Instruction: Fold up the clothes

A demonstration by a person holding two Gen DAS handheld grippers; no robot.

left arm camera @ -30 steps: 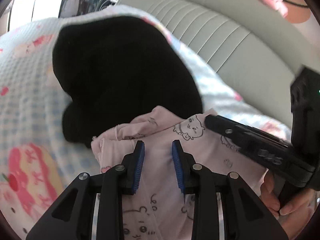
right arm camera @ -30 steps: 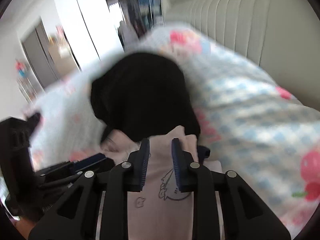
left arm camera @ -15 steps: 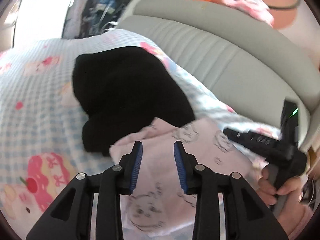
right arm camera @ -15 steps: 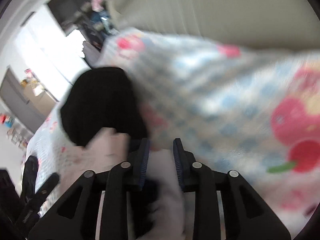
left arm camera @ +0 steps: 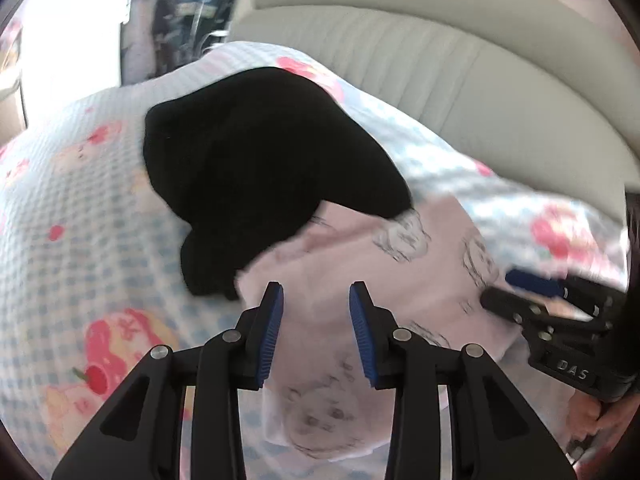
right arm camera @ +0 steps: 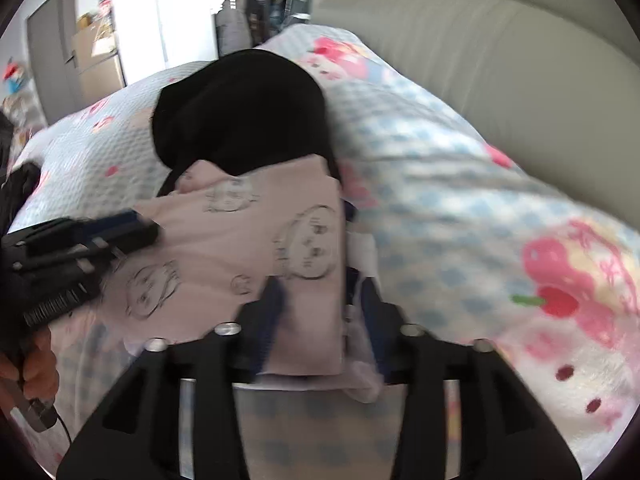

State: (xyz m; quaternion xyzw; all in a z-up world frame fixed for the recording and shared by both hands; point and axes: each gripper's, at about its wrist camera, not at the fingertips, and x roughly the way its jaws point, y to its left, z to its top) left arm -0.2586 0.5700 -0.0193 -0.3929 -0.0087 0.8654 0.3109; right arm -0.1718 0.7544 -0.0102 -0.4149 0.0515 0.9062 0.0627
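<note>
Clothes on my checked blue bedspread [left arm camera: 72, 216].
My left gripper [left arm camera: 316, 312] hangs wide open over the folded pink cartoon-print cloth [left arm camera: 360, 264] beside the black garment [left arm camera: 260, 160]; my right gripper [right arm camera: 320, 304], blurry, seems open too.

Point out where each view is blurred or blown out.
Left wrist view: window at top left blown out white; pink garment and right tool motion-smeared. Right wrist view: the right tool's own fingers and the checked bedspread blurred; black garment lacks detail.
</note>
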